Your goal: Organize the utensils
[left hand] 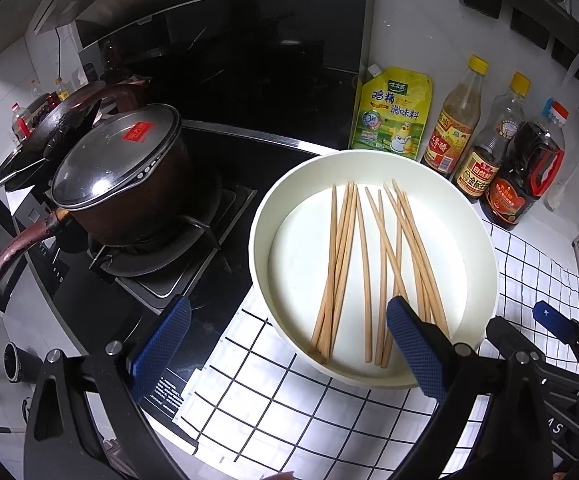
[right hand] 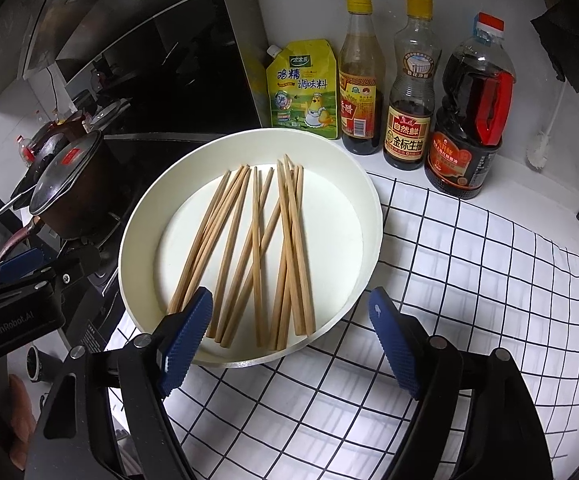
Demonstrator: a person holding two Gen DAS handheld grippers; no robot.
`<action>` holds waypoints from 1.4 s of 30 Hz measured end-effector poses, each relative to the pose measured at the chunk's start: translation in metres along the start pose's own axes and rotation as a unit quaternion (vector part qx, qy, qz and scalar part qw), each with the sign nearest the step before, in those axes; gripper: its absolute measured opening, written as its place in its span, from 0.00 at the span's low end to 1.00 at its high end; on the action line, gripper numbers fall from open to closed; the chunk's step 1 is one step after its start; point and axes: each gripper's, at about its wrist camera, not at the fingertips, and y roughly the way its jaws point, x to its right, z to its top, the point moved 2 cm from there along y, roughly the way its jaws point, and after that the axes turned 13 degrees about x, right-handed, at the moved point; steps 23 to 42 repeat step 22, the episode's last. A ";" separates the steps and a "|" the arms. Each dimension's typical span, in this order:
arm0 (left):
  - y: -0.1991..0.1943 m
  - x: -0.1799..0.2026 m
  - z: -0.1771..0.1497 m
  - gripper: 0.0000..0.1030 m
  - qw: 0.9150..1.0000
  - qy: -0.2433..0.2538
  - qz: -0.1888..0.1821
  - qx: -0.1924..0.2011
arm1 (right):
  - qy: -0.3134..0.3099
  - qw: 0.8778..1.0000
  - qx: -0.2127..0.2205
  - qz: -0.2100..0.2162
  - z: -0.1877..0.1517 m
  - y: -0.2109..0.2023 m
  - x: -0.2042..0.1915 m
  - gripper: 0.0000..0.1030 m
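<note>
Several wooden chopsticks lie loosely fanned in a round white tray on a checked cloth; they also show in the right wrist view, in the same tray. My left gripper is open and empty, hovering at the tray's near left edge, its right finger over the tray. My right gripper is open and empty, just short of the tray's near rim. The right gripper's body shows at the lower right of the left wrist view.
A lidded dark pot and a pan sit on the stove to the left. A yellow seasoning pouch and three sauce bottles stand against the wall behind the tray. The white checked cloth covers the counter to the right.
</note>
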 end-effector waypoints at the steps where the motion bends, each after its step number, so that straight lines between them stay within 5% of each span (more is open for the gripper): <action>1: 0.000 0.000 0.000 0.94 1.000 0.000 0.000 0.000 | 0.000 1.000 0.000 0.000 0.000 0.000 0.000 0.74; 42: 0.002 -0.002 -0.002 0.94 1.000 0.002 -0.002 -0.006 | 0.000 1.000 0.001 0.000 0.000 -0.002 0.001 0.74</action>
